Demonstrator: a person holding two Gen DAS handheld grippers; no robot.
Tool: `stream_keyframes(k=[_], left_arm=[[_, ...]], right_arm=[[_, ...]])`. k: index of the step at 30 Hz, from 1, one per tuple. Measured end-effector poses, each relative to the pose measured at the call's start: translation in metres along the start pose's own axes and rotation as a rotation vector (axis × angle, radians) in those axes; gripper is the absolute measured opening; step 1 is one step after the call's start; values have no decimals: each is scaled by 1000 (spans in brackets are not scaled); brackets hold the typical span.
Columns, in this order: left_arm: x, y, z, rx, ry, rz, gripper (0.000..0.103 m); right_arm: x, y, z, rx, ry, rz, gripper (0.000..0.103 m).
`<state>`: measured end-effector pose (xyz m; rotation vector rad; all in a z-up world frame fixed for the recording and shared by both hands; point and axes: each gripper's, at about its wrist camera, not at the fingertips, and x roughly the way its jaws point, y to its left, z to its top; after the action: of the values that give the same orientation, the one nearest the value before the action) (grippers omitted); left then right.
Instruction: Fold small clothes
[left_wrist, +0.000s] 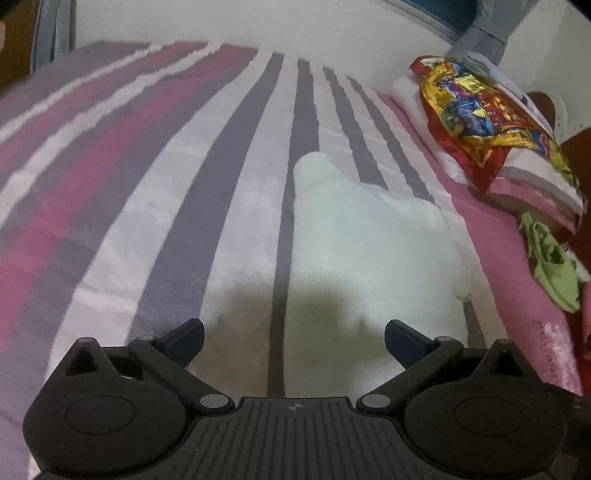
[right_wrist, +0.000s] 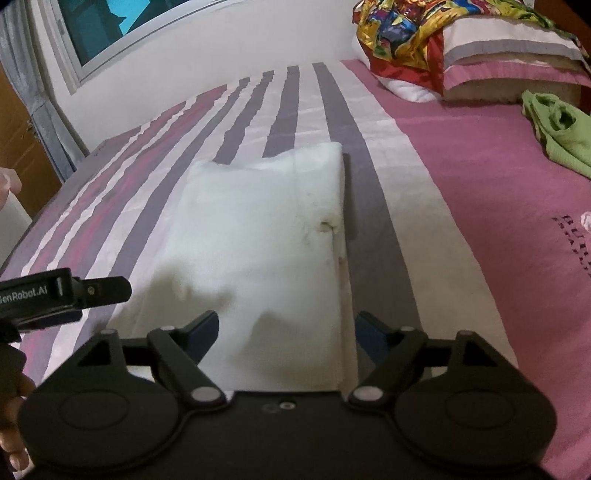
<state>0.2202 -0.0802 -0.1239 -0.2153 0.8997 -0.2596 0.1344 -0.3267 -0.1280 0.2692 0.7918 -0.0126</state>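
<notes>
Between the wide-spread fingers of the left gripper (left_wrist: 294, 341) and the right gripper (right_wrist: 286, 334), nothing is held; a white folded cloth (right_wrist: 258, 236) lies mid-frame on the striped bed (right_wrist: 480, 229). At upper right rest a green garment (right_wrist: 561, 129) and pillows (right_wrist: 509, 51).

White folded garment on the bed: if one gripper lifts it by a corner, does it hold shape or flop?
Likely flops: the white garment looks like soft knit with rounded, puffy edges, so the fold would probably open. Probably light, since it barely dents the striped bedsheet. Pushing may bunch it rather than slide it. Both the left gripper and right gripper are open.
</notes>
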Motion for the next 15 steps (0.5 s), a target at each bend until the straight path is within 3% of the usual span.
stream_keyframes(k=[4, 15], left_arm=[[14, 2, 0, -18, 37, -66, 102], [53, 4, 7, -81, 76, -122, 102]], right_arm=[[5, -5, 5, 9, -1, 6, 82], [24, -24, 15, 71, 9, 28, 83]])
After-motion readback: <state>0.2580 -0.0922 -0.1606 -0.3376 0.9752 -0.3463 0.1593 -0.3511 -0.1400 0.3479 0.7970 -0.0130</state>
